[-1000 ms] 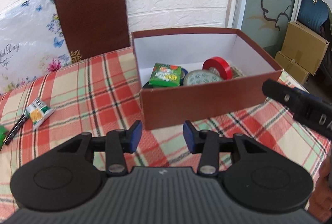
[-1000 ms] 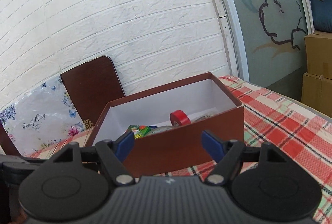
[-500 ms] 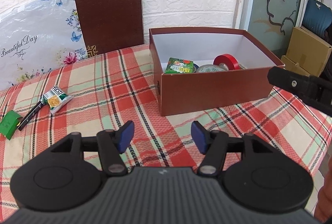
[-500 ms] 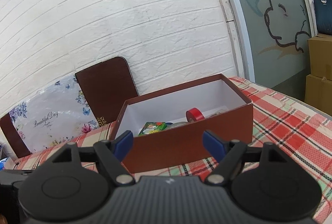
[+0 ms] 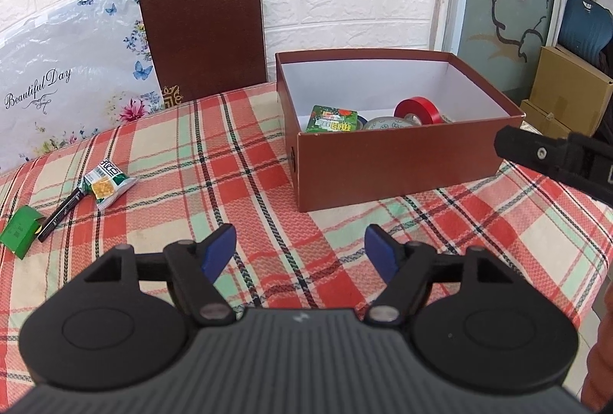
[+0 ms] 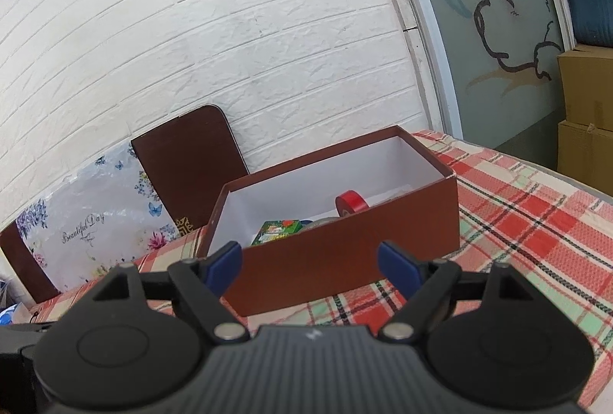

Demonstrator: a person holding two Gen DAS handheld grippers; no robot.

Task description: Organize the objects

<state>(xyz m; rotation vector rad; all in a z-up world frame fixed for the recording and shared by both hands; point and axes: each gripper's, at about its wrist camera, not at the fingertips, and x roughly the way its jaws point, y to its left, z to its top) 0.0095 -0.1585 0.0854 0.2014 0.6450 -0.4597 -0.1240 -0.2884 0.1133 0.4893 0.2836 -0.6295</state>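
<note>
A brown open box [image 5: 402, 165] stands on the plaid tablecloth and also shows in the right wrist view [image 6: 345, 261]. It holds a green packet [image 5: 331, 120], a red tape roll [image 5: 417, 109] and a patterned tape roll [image 5: 387, 125]. At the left lie a snack packet [image 5: 107, 184], a black pen [image 5: 61, 218] and a small green box [image 5: 21, 231]. My left gripper [image 5: 300, 253] is open and empty above the cloth, short of the box. My right gripper [image 6: 310, 266] is open and empty in front of the box; its arm [image 5: 555, 157] shows at the right.
A brown board [image 5: 203, 35] and a floral panel [image 5: 65, 81] lean on the white brick wall behind the table. Cardboard boxes [image 5: 567, 96] and a blue chair [image 5: 586, 27] stand to the right, beyond the table edge.
My left gripper has pulled back and up from the box and opened wider, so the items at the left have come into view. My right gripper has also backed away slightly.
</note>
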